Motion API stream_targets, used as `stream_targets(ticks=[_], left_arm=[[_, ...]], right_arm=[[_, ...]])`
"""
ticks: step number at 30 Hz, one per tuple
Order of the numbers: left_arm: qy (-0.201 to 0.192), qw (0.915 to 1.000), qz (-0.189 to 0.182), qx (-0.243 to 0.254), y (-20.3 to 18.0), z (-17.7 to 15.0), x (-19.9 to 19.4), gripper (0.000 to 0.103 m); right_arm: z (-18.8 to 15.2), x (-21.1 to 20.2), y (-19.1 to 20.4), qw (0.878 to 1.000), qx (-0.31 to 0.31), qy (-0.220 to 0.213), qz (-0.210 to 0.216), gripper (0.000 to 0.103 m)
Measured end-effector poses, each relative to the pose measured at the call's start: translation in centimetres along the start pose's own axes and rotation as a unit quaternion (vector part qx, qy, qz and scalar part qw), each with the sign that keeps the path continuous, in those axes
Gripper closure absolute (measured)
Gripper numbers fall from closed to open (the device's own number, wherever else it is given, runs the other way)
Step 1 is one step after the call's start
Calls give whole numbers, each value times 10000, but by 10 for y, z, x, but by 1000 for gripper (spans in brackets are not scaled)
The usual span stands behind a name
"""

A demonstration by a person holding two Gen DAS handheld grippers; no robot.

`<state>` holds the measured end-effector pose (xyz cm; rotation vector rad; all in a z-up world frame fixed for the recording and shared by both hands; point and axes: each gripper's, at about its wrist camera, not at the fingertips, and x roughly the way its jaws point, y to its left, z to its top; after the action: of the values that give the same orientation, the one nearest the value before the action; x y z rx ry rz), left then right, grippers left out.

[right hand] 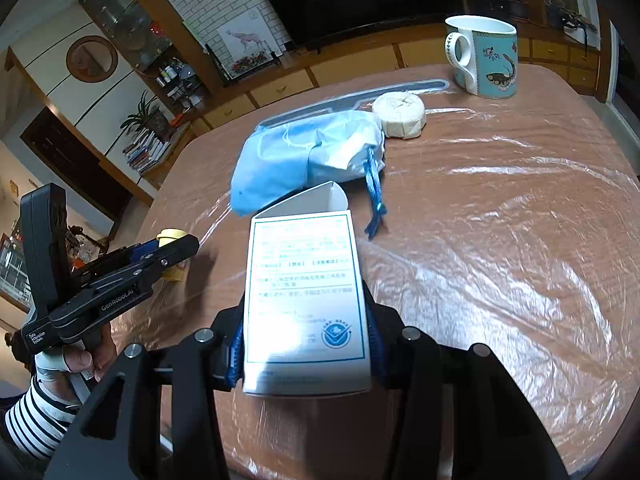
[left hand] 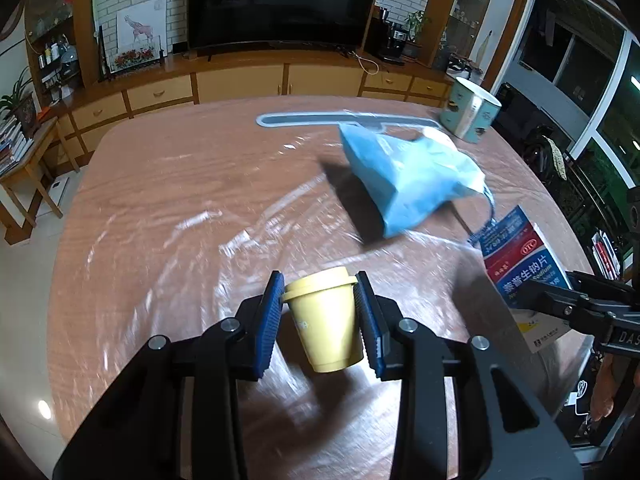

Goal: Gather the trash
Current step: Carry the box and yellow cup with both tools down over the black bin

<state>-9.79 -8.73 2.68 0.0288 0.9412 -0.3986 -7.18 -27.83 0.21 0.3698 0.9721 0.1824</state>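
Note:
My left gripper (left hand: 319, 312) is shut on a small yellow lidded cup (left hand: 324, 320) and holds it just above the table; the cup also shows in the right wrist view (right hand: 172, 236). My right gripper (right hand: 306, 344) is shut on a white medicine box (right hand: 306, 300), whose blue and red face shows in the left wrist view (left hand: 520, 256). A crumpled blue bag (left hand: 408, 176) with a blue drawstring lies mid-table (right hand: 308, 156). A round white wrapped disc (right hand: 400, 114) lies beside the bag.
The wooden table (left hand: 180, 208) is covered with clear plastic film. A teal patterned mug (right hand: 486, 56) stands at the far right corner. A long grey flat tool (left hand: 344, 120) lies across the far side. Cabinets and a TV stand behind.

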Motion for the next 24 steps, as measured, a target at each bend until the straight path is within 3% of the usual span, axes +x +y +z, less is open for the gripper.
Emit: stream_targets(ticks=[24], left_arm=[[-74,9989,-252,377,-59,-56,-50,65]], right_arm=[[-51,-45,9,9992,-332,78,187,57]])
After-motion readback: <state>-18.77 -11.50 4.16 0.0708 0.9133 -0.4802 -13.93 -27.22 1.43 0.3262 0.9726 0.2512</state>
